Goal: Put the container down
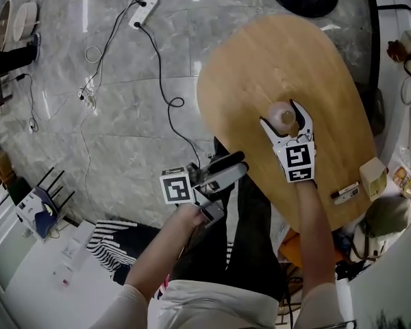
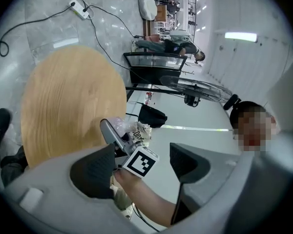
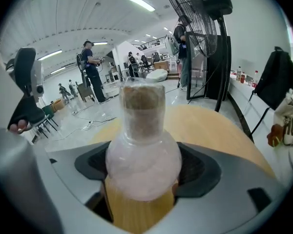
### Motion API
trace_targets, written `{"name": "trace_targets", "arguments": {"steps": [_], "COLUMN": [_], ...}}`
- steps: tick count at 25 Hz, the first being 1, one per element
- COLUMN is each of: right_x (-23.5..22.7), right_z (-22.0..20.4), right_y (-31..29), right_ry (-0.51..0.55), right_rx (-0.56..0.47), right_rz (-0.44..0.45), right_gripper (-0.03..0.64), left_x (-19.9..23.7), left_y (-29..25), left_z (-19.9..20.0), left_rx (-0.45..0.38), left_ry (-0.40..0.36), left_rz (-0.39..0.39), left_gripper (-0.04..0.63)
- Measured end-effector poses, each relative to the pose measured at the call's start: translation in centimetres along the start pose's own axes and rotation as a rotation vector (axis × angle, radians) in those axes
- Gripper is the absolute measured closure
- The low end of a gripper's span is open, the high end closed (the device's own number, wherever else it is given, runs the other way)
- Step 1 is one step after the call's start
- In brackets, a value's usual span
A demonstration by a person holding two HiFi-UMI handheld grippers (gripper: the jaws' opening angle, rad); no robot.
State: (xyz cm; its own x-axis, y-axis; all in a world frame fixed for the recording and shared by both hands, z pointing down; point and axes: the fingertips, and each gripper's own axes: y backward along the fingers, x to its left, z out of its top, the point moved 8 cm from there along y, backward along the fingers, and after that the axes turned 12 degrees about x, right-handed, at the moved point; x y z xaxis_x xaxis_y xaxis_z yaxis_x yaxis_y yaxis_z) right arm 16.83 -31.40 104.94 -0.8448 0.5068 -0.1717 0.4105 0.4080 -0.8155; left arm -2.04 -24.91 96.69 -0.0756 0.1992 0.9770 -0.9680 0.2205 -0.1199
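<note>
Here the right gripper [image 1: 283,123] has its fingers [image 3: 200,168] closed on the container [image 3: 142,152], a clear flask-shaped bottle with a round belly and a straight neck that shows brown inside. The belly sits squarely between the two dark inner faces of the fingers and is pressed by both at its widest part. The neck stands upright above them. Bare wood shows directly under the belly, but whether the base touches it cannot be told.

In the head view the container [image 1: 286,115] is about the middle of the oval wooden surface [image 1: 260,60], well away from every edge. The right gripper reaches in to it from the near edge.

The left gripper [image 1: 236,167] hangs off the surface, just beside its near left edge and above the grey floor [image 1: 123,101]. Its fingers [image 2: 95,172] stand apart with nothing between them. Through the gap its own view shows the right gripper's marker cube [image 2: 141,161] and the forearm [image 2: 151,199] behind it. A power strip [image 1: 142,12] with cables lies on the floor, well apart from the far left edge of the surface.
</note>
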Motion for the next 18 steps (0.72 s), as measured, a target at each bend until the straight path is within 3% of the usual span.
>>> {"name": "trace_targets", "arguments": {"steps": [18], "right_x": [-1.1], "right_z": [-2.9], "right_y": [-4.6], "right_ry": [0.004], "right_rx": [0.053], "right_rz": [-0.056], "right_gripper": [0.224], "left_x": [3.1], "left_y": [-1.0], "left_z": [1.2], "left_rx": [0.011], "left_ry": [-0.003], "left_rz": [0.015], "left_gripper": [0.250]}}
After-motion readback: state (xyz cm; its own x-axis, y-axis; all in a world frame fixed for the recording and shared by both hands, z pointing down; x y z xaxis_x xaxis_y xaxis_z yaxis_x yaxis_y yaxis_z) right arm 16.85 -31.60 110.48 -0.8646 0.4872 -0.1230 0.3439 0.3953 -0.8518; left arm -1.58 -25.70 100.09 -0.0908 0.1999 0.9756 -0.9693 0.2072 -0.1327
